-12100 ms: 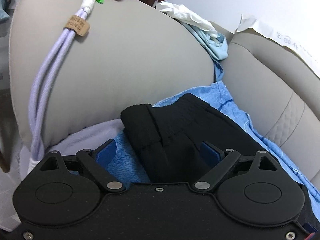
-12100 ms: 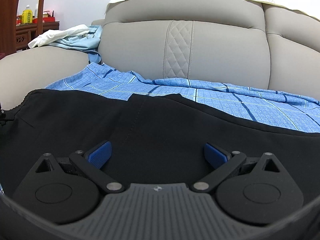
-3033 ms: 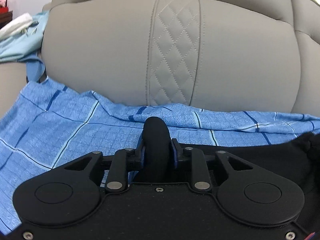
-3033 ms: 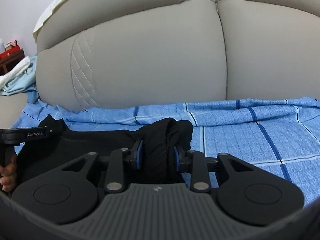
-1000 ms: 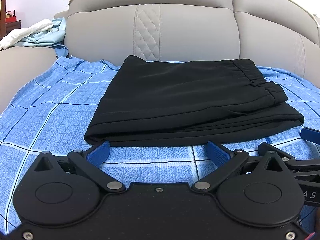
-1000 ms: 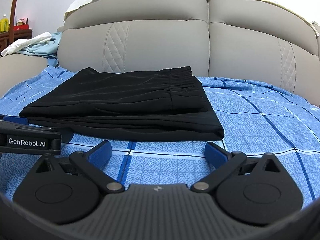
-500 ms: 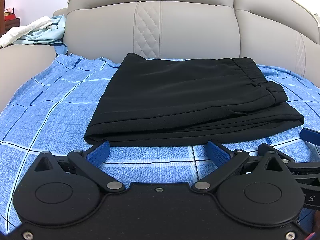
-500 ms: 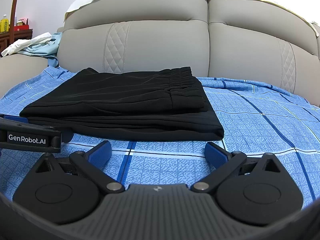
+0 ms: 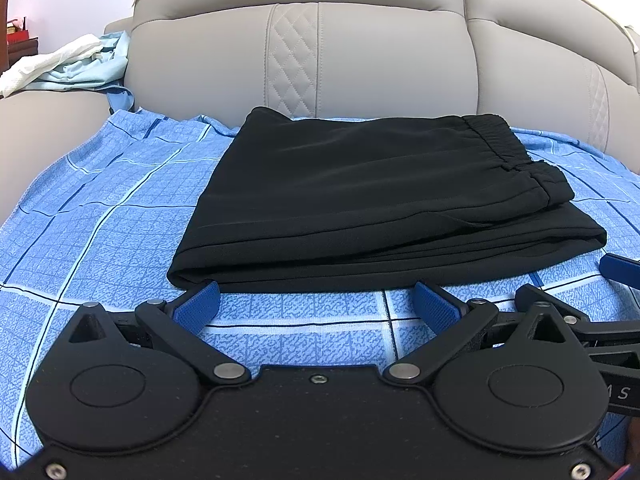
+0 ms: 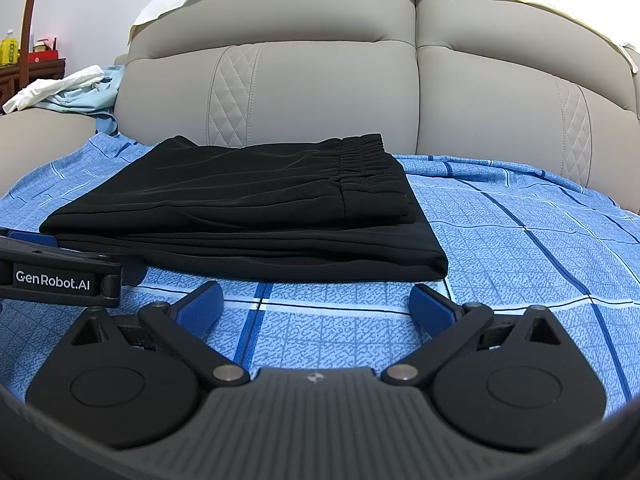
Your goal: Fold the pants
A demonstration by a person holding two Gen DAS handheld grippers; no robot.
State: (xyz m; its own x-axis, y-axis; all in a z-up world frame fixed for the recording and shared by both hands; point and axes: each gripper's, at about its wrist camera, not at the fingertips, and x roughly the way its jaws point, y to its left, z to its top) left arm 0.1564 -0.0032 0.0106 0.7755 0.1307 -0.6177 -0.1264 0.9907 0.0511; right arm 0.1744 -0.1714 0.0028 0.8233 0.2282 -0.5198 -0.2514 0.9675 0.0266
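Black pants (image 9: 372,196) lie folded in a flat rectangle on the blue checked sheet (image 9: 96,224), waistband at the right end; they also show in the right wrist view (image 10: 248,216). My left gripper (image 9: 316,302) is open and empty, just short of the pants' near edge. My right gripper (image 10: 316,302) is open and empty, in front of the pants' near right corner. The left gripper's body shows at the left of the right wrist view (image 10: 60,276), and a blue pad of the right gripper (image 9: 620,264) at the right of the left wrist view.
The grey sofa backrest (image 9: 360,60) rises behind the pants. White and light-blue clothes (image 9: 68,68) lie on the left armrest (image 9: 44,132). A wooden cabinet with bottles (image 10: 24,60) stands far left. The sheet extends to the right of the pants (image 10: 540,240).
Over the last second little has moved; both grippers stay open in front of the folded pants. Three seconds ago both were shut on black fabric and have since let go and backed off.
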